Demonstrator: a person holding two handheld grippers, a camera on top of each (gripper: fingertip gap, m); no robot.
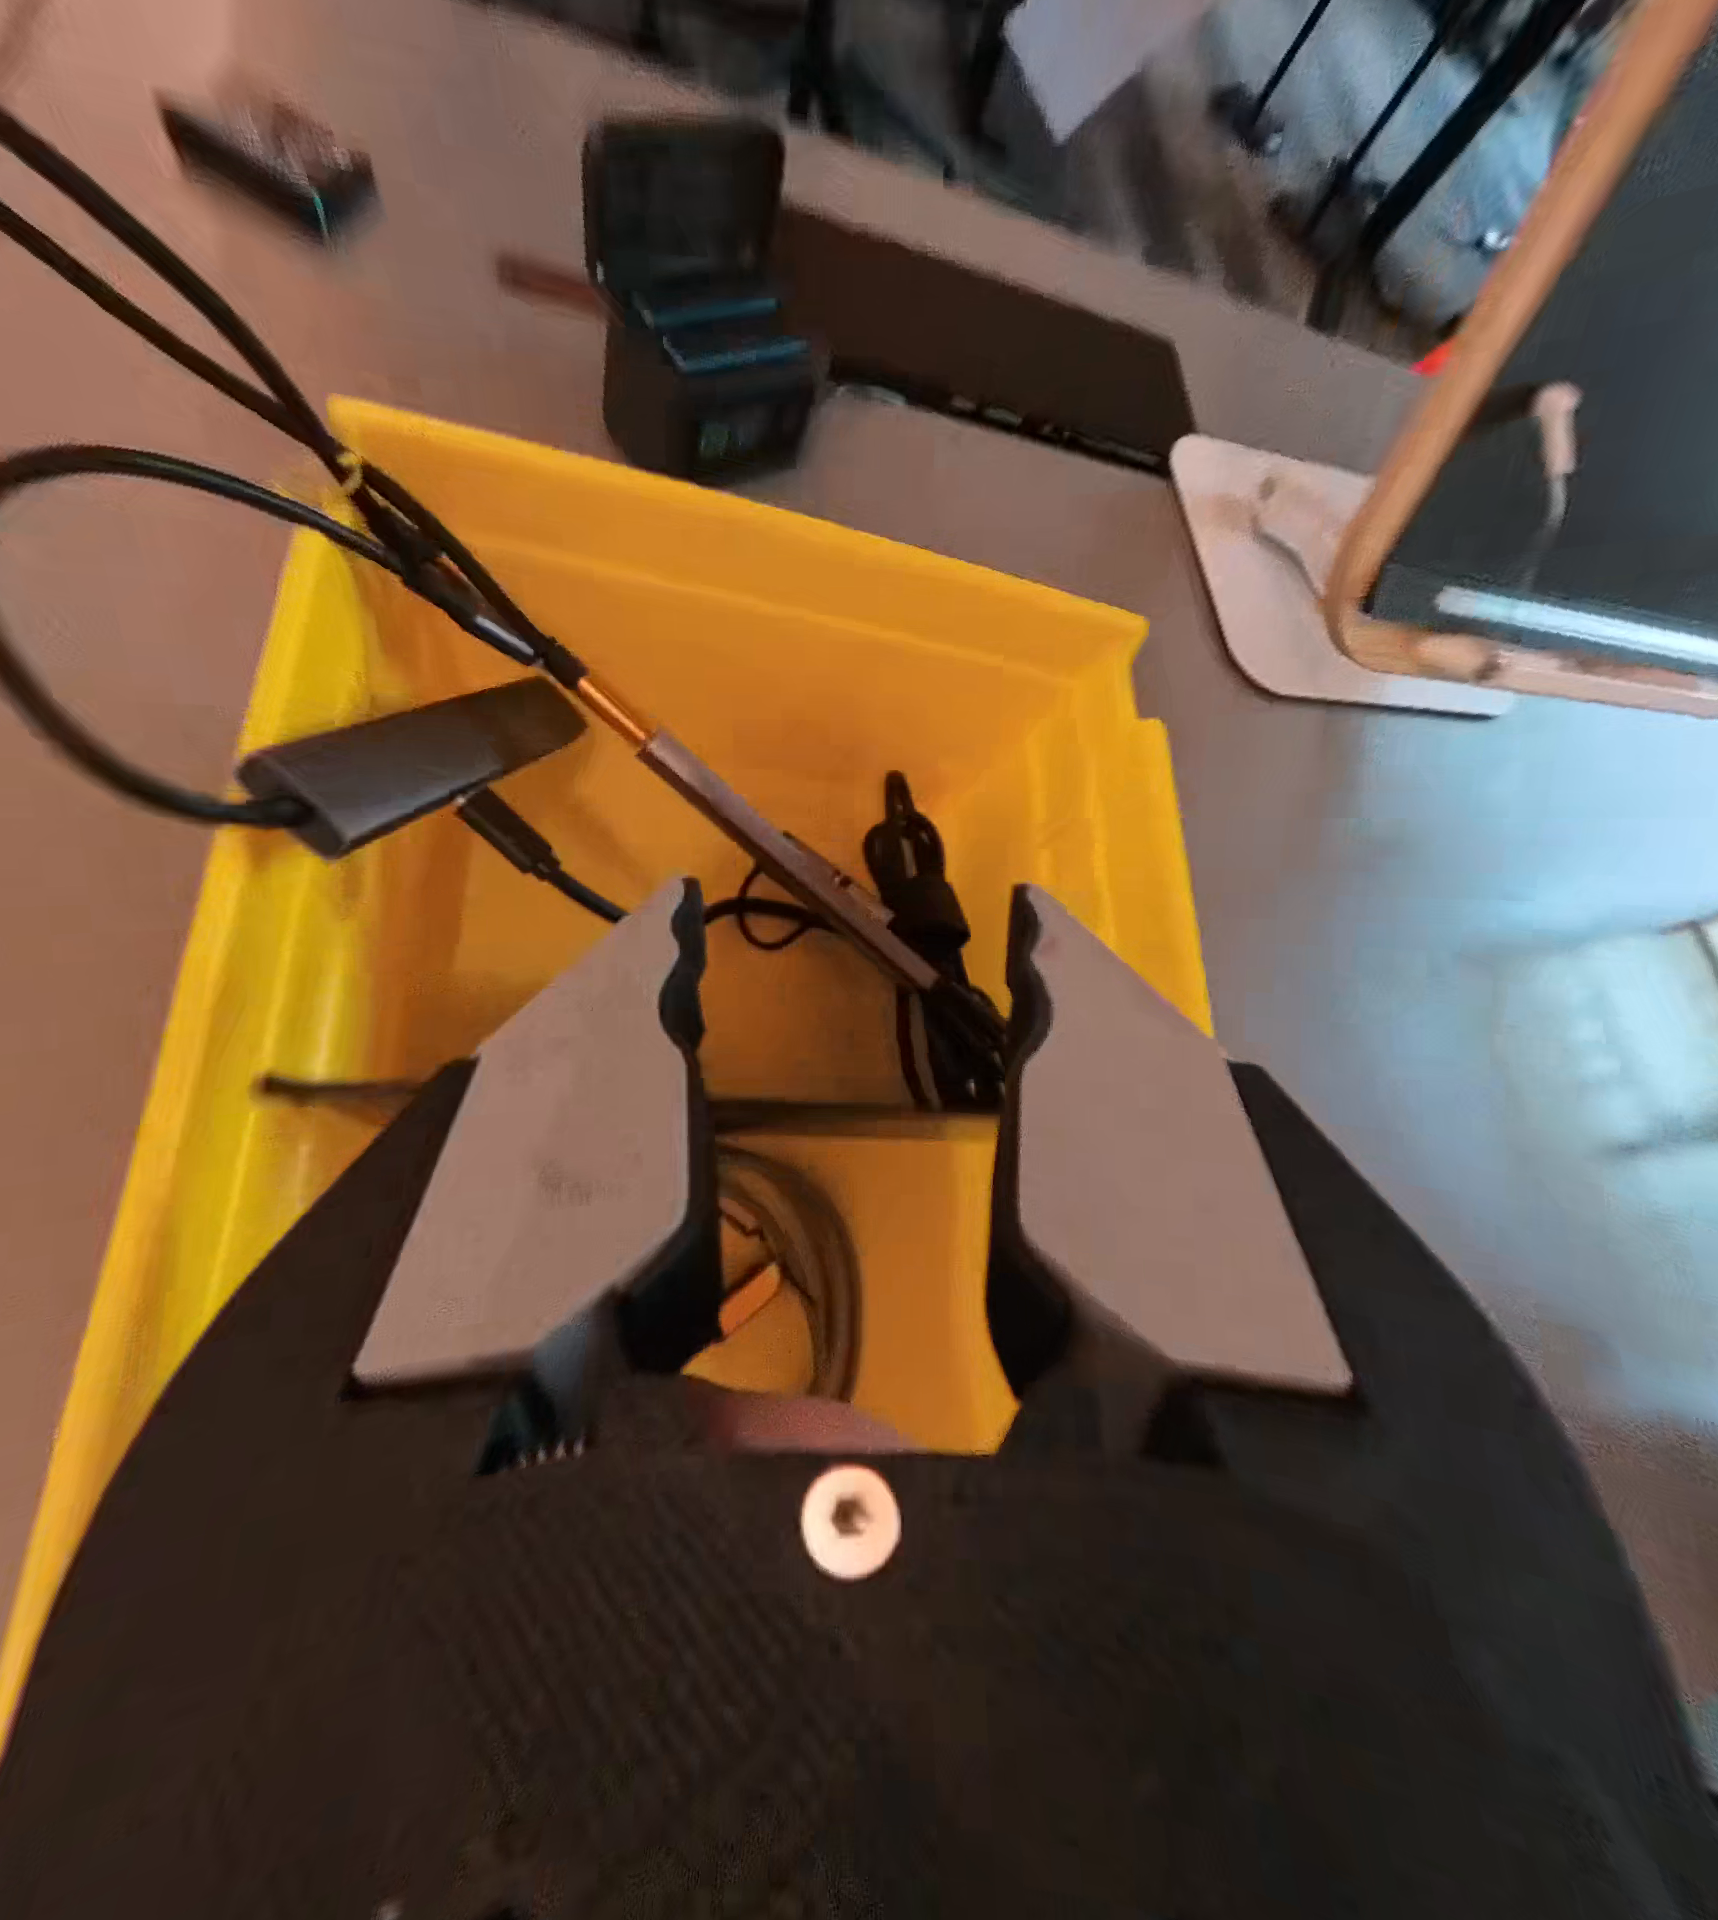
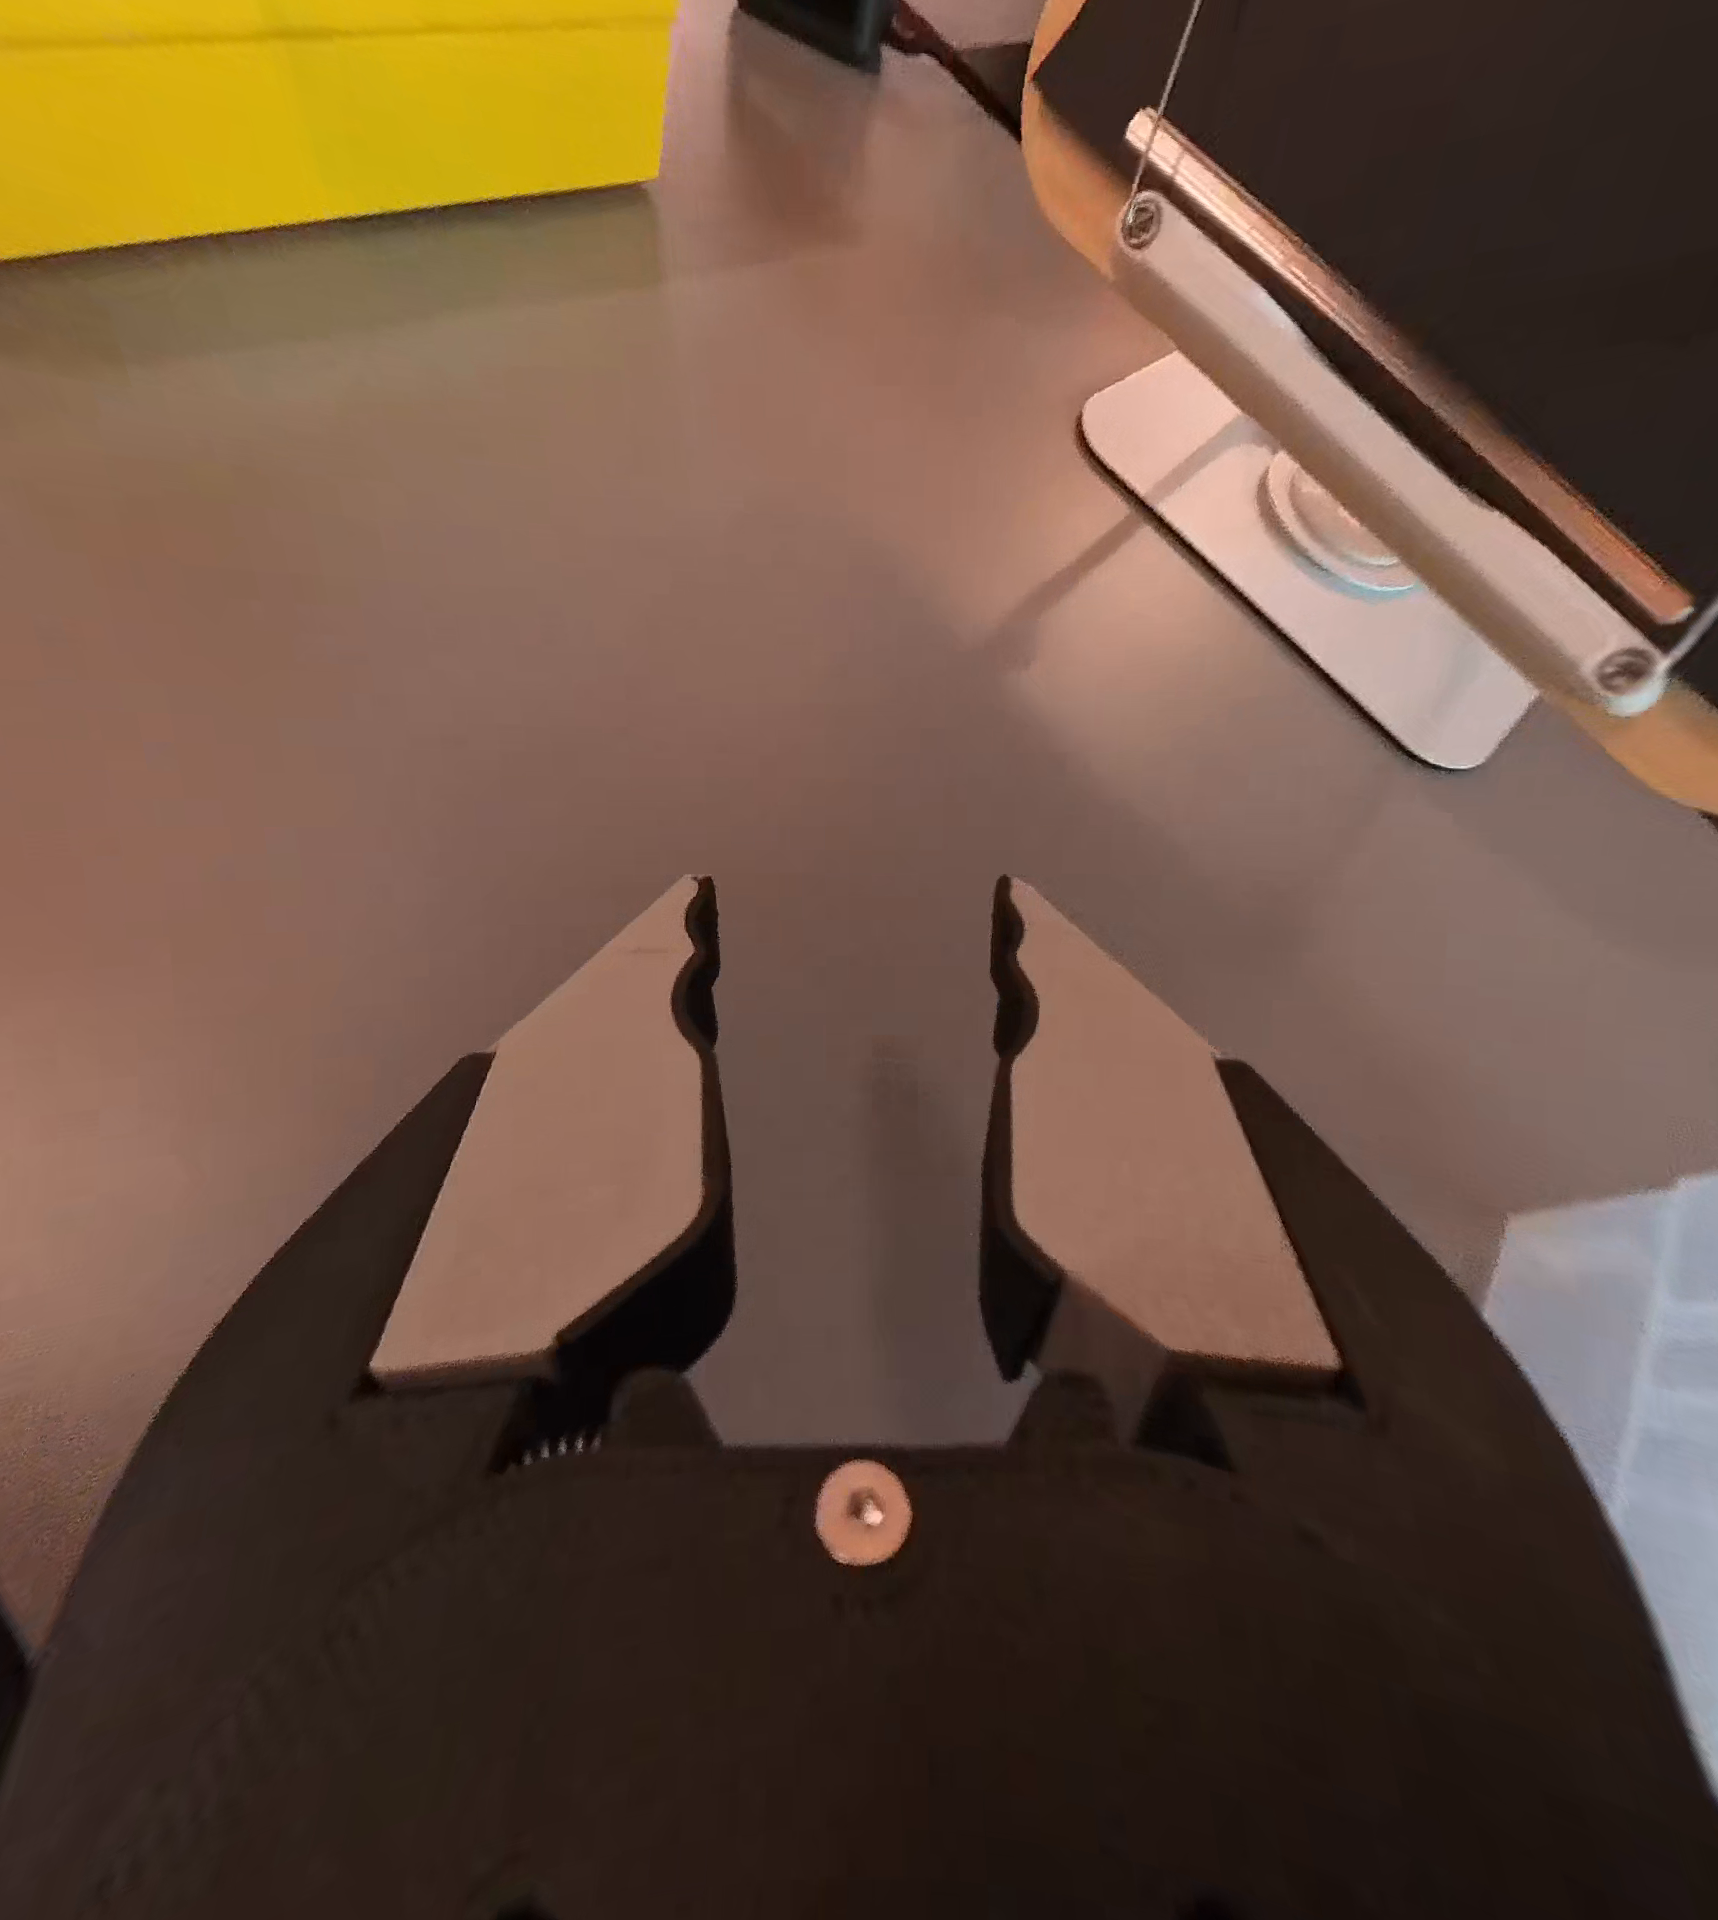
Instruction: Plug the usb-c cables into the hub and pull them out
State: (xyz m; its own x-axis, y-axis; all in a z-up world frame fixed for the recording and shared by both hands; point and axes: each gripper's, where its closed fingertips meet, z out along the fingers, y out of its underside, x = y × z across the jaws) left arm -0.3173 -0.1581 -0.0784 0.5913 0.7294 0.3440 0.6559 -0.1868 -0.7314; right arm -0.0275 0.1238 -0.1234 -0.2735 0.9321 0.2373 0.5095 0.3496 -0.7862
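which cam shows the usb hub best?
Left wrist view: the grey hub rests on the yellow bin's left rim, cable beside it. Right wrist view shows only the bin's outer wall, no hub.

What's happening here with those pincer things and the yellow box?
A person holds two hand-held grippers. The left gripper hangs open over a yellow bin holding a dark grey hub, which rests tilted on the bin's left wall, with black cables around it. One plug lies just below the hub; whether it is plugged in is unclear. The right gripper is open too, over the bare table, holding nothing.
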